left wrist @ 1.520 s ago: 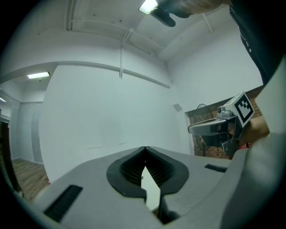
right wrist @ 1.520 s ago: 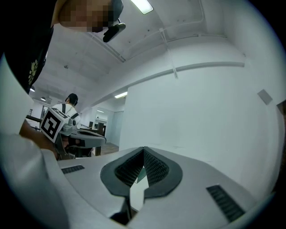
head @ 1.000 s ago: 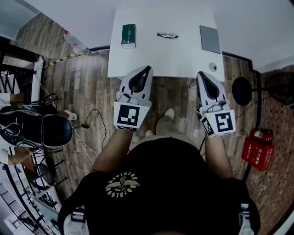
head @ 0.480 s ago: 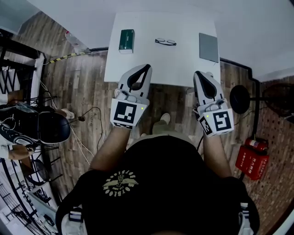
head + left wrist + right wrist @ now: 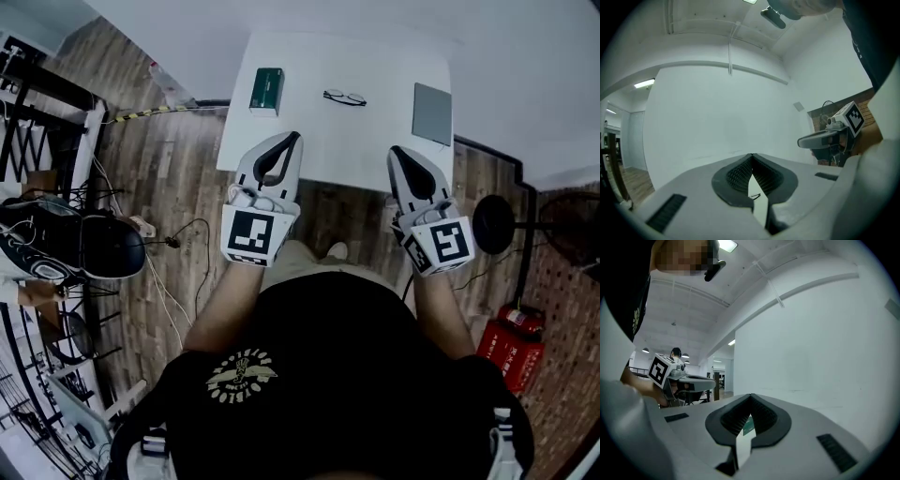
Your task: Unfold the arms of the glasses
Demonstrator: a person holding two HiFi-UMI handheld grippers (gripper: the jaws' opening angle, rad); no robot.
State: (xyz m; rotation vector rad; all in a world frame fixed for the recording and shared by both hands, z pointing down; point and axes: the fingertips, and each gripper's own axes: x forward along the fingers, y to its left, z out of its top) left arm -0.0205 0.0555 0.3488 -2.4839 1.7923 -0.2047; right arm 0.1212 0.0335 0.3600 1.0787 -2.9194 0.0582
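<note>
The glasses [image 5: 344, 97] lie with arms folded at the far middle of the white table [image 5: 375, 150]. Both grippers are held level side by side at the table's near edge, well short of the glasses. My left gripper [image 5: 292, 139] is shut with nothing in it; in the left gripper view its tips meet [image 5: 751, 154] and the glasses [image 5: 754, 196] show small through the gap below them. My right gripper [image 5: 398, 152] is also shut and empty, its tips touching [image 5: 750, 395] in the right gripper view.
A green box [image 5: 267, 90] lies at the table's far left and a grey pad [image 5: 431, 113] at its far right. On the wooden floor are cables [image 5: 178, 272], a black chair [image 5: 103, 262] at left, a round black stand base [image 5: 492, 223] and a red extinguisher [image 5: 506, 347] at right.
Both grippers have moved a little forward towards the table, so their tips now reach its near edge. Both stay shut. The glasses have not moved.
</note>
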